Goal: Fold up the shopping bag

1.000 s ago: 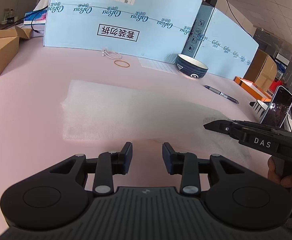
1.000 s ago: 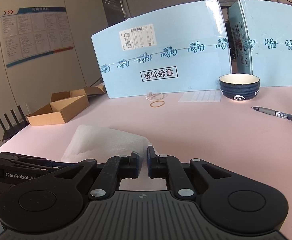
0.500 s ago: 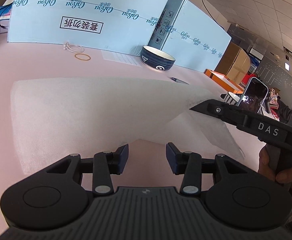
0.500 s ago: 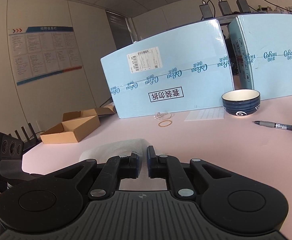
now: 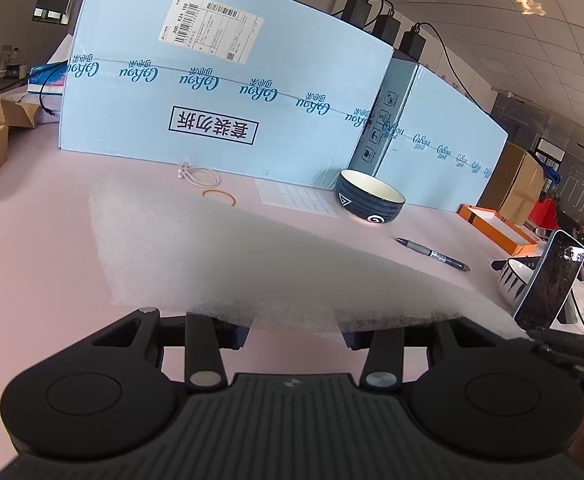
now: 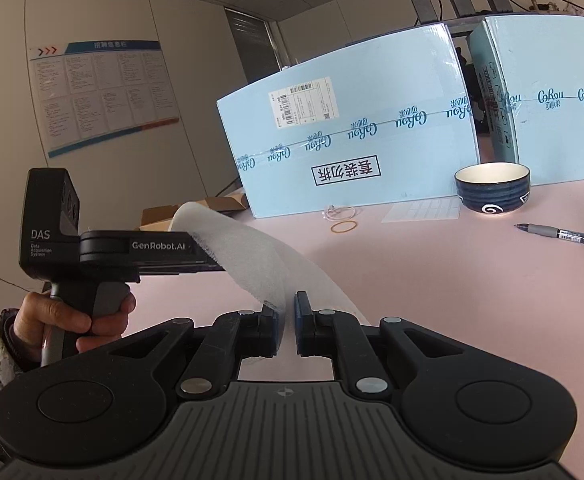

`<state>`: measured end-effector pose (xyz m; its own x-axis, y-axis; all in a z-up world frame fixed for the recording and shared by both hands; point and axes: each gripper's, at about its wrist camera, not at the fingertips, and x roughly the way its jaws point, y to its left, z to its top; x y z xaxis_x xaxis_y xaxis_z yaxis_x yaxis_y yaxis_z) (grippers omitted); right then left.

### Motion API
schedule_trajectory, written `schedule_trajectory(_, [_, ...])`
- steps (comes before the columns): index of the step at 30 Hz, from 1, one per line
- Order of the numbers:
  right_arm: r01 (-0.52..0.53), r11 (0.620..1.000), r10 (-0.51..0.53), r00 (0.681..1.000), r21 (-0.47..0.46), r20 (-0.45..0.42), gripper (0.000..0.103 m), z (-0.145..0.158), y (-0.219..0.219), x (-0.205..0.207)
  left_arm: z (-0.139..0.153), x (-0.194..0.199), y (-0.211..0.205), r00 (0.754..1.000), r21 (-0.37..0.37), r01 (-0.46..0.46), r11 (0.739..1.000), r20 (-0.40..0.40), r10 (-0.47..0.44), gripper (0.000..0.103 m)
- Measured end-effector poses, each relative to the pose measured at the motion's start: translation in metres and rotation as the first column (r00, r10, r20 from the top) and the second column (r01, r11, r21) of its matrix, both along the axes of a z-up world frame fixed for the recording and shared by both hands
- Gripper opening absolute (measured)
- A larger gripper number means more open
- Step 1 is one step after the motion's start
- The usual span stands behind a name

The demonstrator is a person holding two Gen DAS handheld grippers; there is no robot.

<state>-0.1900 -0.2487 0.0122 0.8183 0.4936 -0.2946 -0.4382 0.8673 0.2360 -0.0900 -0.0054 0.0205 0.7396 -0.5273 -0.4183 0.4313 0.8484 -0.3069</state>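
Between right claw (image 6: 287,320) fingers, shopping bag (image 6: 267,264) hangs.

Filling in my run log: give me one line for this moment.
task: fold shopping bag | left gripper: open, under raised bag | right gripper: shut on bag edge | fold: not finished

Fuzzy white nonwoven shopping bag (image 5: 227,256), matt pink table (image 5: 31,256), glossy glazed ceramic bowl (image 5: 370,196)
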Motion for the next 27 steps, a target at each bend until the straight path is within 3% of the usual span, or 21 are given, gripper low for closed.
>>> schedule_trajectory(8, [-0.114,0.993,0.114,0.993,0.001,-0.04,0.009,-0.01,0.036,0.006,0.005,0.021,-0.01,1.0,0.02,0.023,1.0,-0.006,-0.023,0.04])
schedule_trajectory(18, [-0.205,0.978,0.198,0.971,-0.036,-0.135,0.009,-0.031,0.07,0.025,-0.018,0.01,0.023,0.996,0.04,-0.034,0.999,-0.083,0.037,0.051])
schedule_trajectory(25, [-0.194,0.981,0.188,0.973,-0.031,-0.135,0.009,-0.031,0.067,0.025,-0.028,0.011,0.034,0.989,0.039,-0.068,0.997,-0.126,0.073,0.051])
schedule_trajectory(27, [-0.184,0.982,0.179,0.976,-0.03,-0.124,0.015,-0.029,0.064,0.024,-0.029,0.012,0.033,0.989,0.036,-0.065,0.997,-0.128,0.069,0.052])
